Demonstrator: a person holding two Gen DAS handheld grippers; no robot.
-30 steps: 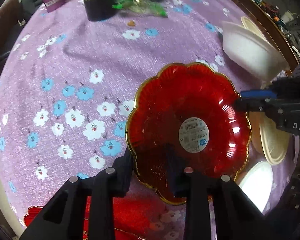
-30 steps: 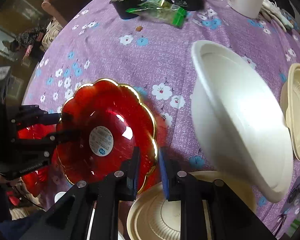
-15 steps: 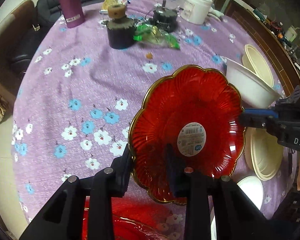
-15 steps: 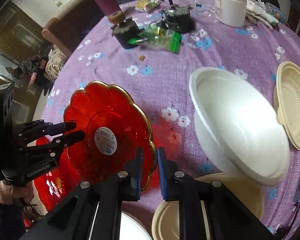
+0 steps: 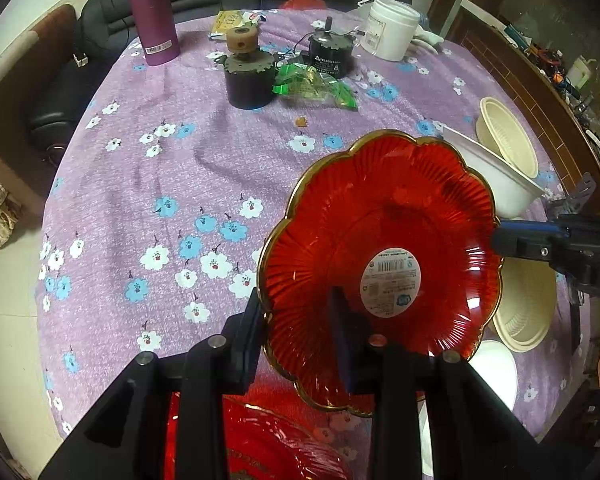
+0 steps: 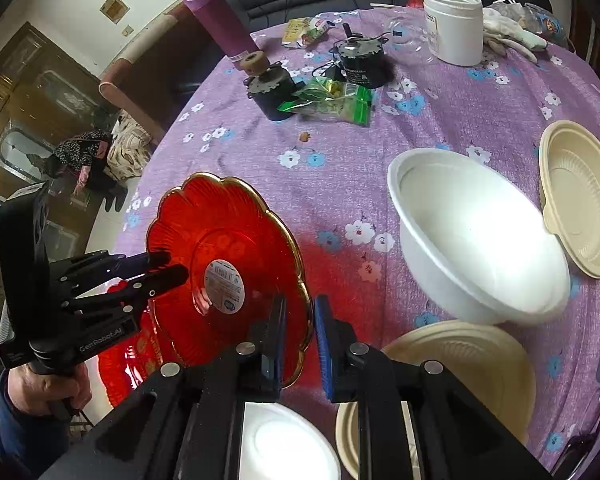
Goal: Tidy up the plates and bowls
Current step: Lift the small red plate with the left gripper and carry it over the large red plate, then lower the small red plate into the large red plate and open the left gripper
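Since a second ago both grippers, left (image 5: 296, 336) and right (image 6: 300, 332), each nearly closed on its rim, have raised the red plate (image 5: 380, 260); it seems clear of the table (image 5: 220, 168), ready for stacking.

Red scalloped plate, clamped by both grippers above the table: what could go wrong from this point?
1. The left gripper and right gripper each pinch only the gold rim of the red plate; if the hands drift apart or twist, it could slip or crack.
2. The white bowl sits tilted close beside the plate; a sideways swing might knock it.
3. A second red plate lies below, so a drop could hit it.
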